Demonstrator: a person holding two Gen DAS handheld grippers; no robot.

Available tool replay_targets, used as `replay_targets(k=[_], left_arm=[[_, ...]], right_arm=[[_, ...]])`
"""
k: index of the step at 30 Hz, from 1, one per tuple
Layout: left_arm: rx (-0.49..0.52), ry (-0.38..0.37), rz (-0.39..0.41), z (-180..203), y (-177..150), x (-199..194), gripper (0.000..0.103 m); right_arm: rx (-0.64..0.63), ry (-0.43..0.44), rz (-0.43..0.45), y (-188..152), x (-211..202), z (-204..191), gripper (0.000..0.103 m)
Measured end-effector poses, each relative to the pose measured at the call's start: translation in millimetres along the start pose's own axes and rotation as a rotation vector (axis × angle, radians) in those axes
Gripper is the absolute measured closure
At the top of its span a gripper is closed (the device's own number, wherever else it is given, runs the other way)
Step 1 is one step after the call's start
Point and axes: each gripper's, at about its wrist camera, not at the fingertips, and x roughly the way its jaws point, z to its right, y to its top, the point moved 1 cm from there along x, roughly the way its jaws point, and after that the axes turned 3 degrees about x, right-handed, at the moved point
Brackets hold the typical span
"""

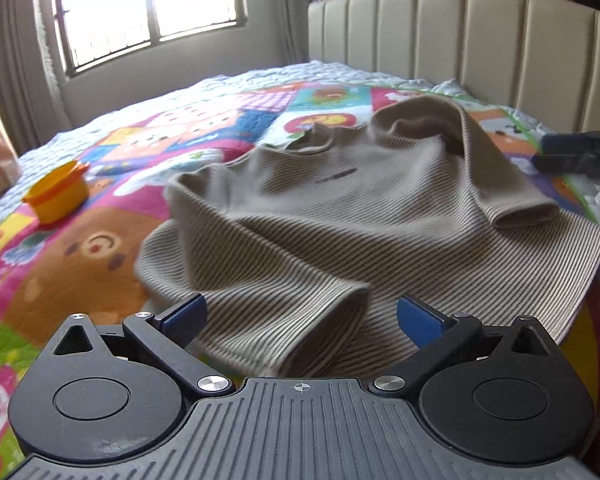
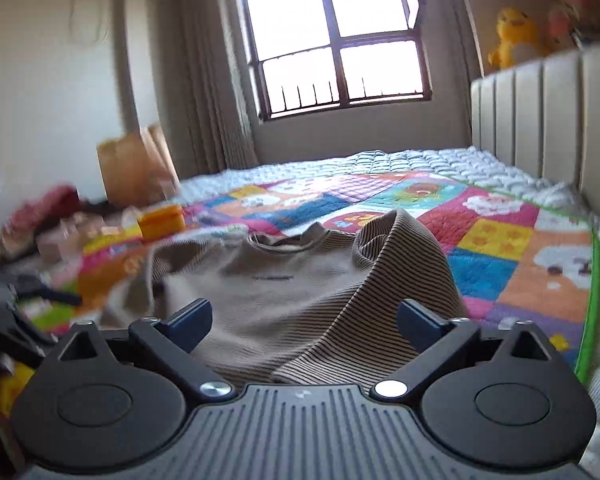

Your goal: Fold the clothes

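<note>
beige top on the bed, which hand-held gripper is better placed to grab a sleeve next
Left, probably. The left hand-held gripper is open with a sleeve cuff of the beige top lying between its fingers. The right hand-held gripper is open too, over the folded-in sleeve.

Left gripper: matte black housing with a ribbed grey centre plate bearing a small crosshair mark at 12 o'clock on its rim. Two round black hubs with recessed discs flank it at 9 and 3 o'clock. Black link arms, pinned by silver screws, carry blue fingers. Triangular cut-outs sit above each hub. Right gripper: the same black body, ribbed grey plate, twin round hubs and silver pivot screws, with darker navy fingers and a faint white mark at the plate's top.
</note>
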Motion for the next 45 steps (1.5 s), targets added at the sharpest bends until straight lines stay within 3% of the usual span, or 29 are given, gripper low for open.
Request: replay_targets(k=[1, 4, 6, 7, 10, 14, 17, 19, 22, 25, 31, 35, 39, 42, 44, 45], left_arm=[[-0.016, -0.012, 0.014, 0.2, 2.0, 0.6, 0.0], [-0.055, -0.032, 0.033, -0.2, 6.6, 5.2, 0.0], [-0.069, -0.041, 0.04, -0.1, 8.7, 9.3, 0.0], [-0.071, -0.045, 0.044, -0.8, 8.8, 10.9, 0.0], [-0.081, -0.051, 0.049, -5.4, 6.5, 15.0, 0.0], [-0.126, -0.037, 0.047, -23.6, -1.5, 16.7, 0.0], [-0.181, -0.011, 0.061, -44.5, -9.6, 13.5, 0.0], [-0.235, 0.013, 0.067, -61.5, -16.3, 11.3, 0.0], [-0.334, 0.035, 0.075, -85.6, -28.3, 5.9, 0.0], [-0.398, 0.043, 0.088, -100.8, -39.9, -3.1, 0.0], [-0.46, 0.054, 0.108, -114.2, -62.9, -20.6, 0.0], [-0.514, 0.077, 0.093, -125.6, -81.8, -21.5, 0.0], [-0.526, 0.072, 0.111, -128.6, -90.5, -24.2, 0.0], [-0.529, 0.077, 0.109, -128.0, -91.4, -21.0, 0.0], [-0.531, 0.082, 0.112, -126.9, -90.9, -21.0, 0.0], [-0.535, 0.082, 0.116, -126.9, -89.6, -22.0, 0.0]], right_arm=[[-0.095, -0.021, -0.028, -2.7, 3.9, -11.9, 0.036], [-0.308, -0.054, -0.135, -13.7, 17.4, -35.3, 0.036], [-0.416, -0.12, -0.188, -24.3, 29.0, -39.8, 0.046], [-0.454, -0.164, -0.201, -27.8, 33.9, -38.0, 0.059], [-0.375, -0.211, -0.209, -17.9, 40.3, -7.2, 0.091], [-0.163, -0.261, -0.146, 30.3, 33.8, 51.0, 0.092], [-0.01, -0.321, -0.019, 95.3, 21.6, 100.4, 0.092], [0.073, -0.312, 0.065, 135.9, 13.5, 118.2, 0.092], [0.078, -0.236, 0.149, 187.4, 19.7, 106.0, 0.092], [0.044, -0.129, 0.164, 222.2, 51.8, 72.3, 0.092], [-0.052, -0.016, 0.075, 233.0, 157.6, -2.7, 0.1], [-0.071, 0.018, 0.014, 222.7, 204.5, -40.5, 0.1], [-0.102, 0.066, 0.01, 214.6, 200.6, -67.1, 0.097], [-0.061, 0.086, -0.026, 207.1, 183.7, -59.6, 0.072], [0.007, 0.098, -0.056, 197.3, 171.5, -44.4, 0.036], [0.043, 0.1, -0.073, 189.0, 165.2, -34.2, 0.033]])
